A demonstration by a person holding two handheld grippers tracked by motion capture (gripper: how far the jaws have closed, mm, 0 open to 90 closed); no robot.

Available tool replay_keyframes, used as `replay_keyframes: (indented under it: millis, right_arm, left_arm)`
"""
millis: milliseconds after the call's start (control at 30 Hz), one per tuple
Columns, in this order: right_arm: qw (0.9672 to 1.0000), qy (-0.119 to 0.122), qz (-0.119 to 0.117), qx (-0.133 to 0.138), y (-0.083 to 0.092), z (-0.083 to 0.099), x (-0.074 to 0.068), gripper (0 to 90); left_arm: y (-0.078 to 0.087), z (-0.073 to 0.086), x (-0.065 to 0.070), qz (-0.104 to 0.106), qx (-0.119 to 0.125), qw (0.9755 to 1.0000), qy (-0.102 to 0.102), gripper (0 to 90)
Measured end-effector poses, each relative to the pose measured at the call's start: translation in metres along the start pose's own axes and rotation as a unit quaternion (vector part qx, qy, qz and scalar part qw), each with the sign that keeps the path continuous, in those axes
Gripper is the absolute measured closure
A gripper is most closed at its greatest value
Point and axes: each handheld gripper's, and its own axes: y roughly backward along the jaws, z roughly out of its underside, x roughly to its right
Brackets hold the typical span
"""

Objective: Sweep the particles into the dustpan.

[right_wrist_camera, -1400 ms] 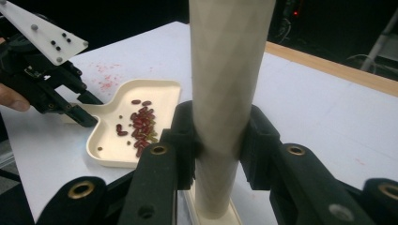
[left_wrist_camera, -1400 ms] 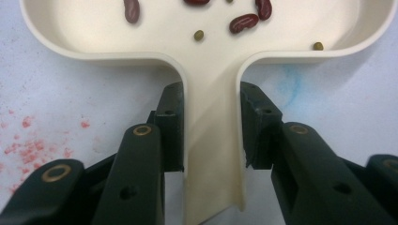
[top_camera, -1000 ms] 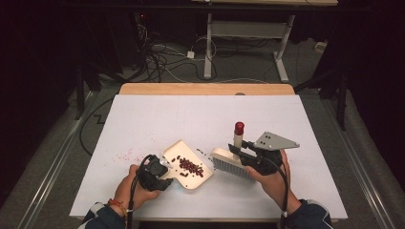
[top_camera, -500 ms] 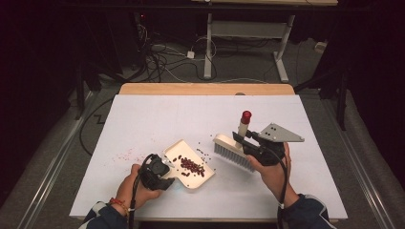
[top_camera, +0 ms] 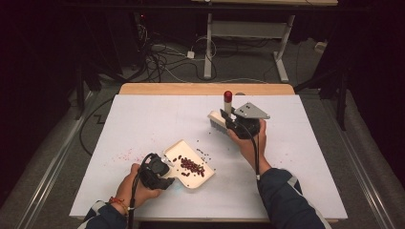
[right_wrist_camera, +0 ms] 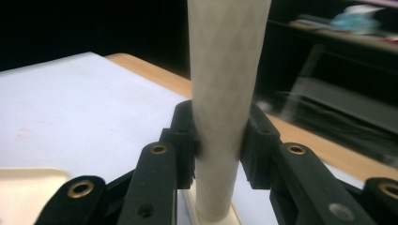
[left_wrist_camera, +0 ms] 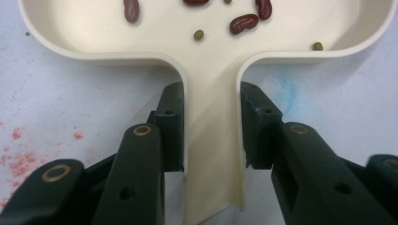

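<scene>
Left gripper (top_camera: 155, 172) jaws clamped on dustpan (top_camera: 190, 163) handle, near centre of worktop (top_camera: 143, 119). Right gripper (top_camera: 239, 125) jaws clamped on brush (top_camera: 220, 119) handle, upright, far-right of dustpan. Stray beans (top_camera: 203, 152) between.

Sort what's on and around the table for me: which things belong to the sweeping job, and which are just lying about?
In the job:
- dustpan, handle clamped in the left gripper
- brush, handle clamped in the right gripper
- beans in the pan
- stray beans beside the pan

Lying about:
- red specks on the table
- cables on the floor
- desk frame behind
</scene>
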Motion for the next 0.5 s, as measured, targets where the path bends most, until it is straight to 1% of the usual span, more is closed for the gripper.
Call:
replay_keyframes:
  millis: [33, 67, 100, 200, 267, 300, 333, 367, 433, 467, 500]
  right_arm:
    - [1.0, -0.001, -0.009, -0.004, -0.001, 0.0, -0.003, 69.8]
    - [0.9998, 0.013, -0.013, -0.008, -0.002, -0.001, -0.008, 69.6]
    - [0.9994, 0.024, -0.022, -0.011, -0.002, -0.001, -0.013, 69.5]
    - [0.998, 0.034, -0.05, -0.018, 0.003, -0.001, -0.028, 69.3]
    - [0.9969, 0.035, -0.07, -0.013, 0.01, 0.0, -0.038, 69.4]
    - [0.9965, 0.035, -0.075, -0.014, 0.014, 0.001, -0.045, 69.3]
    - [0.9963, 0.04, -0.075, -0.014, 0.019, 0.002, -0.052, 69.3]
    - [0.9953, 0.051, -0.081, -0.011, 0.024, 0.005, -0.059, 69.2]
    - [0.9941, 0.055, -0.093, -0.012, 0.033, 0.01, -0.071, 68.8]
    - [0.9938, 0.057, -0.095, -0.011, 0.037, 0.012, -0.076, 68.6]
    - [0.9935, 0.055, -0.099, -0.012, 0.04, 0.013, -0.08, 68.6]
  left_arm:
    - [0.0, 0.0, 0.0, 0.001, 0.0, 1.0, 0.001, 64.0]
    - [0.0, 0.0, 0.0, 0.002, 0.0, 1.0, 0.001, 64.1]
    - [0.0, 0.0, -0.001, 0.004, 0.0, 1.0, 0.002, 64.0]
    - [0.0, 0.0, -0.002, 0.006, 0.0, 1.0, 0.002, 64.0]
    - [0.0, 0.0, -0.001, 0.004, -0.001, 1.0, 0.004, 64.0]
    - [0.0, -0.001, 0.0, 0.003, -0.001, 1.0, 0.004, 64.0]
    - [0.0, -0.001, -0.001, 0.004, -0.001, 1.0, 0.005, 64.0]
    - [0.0, -0.001, -0.001, 0.005, -0.001, 1.0, 0.006, 64.0]
    - [0.0, -0.001, -0.002, 0.009, -0.001, 0.9999, 0.008, 64.0]
    - [0.0, -0.001, -0.002, 0.01, -0.001, 0.9999, 0.009, 64.0]
    - [0.0, -0.001, -0.002, 0.01, -0.001, 0.9999, 0.009, 64.0]
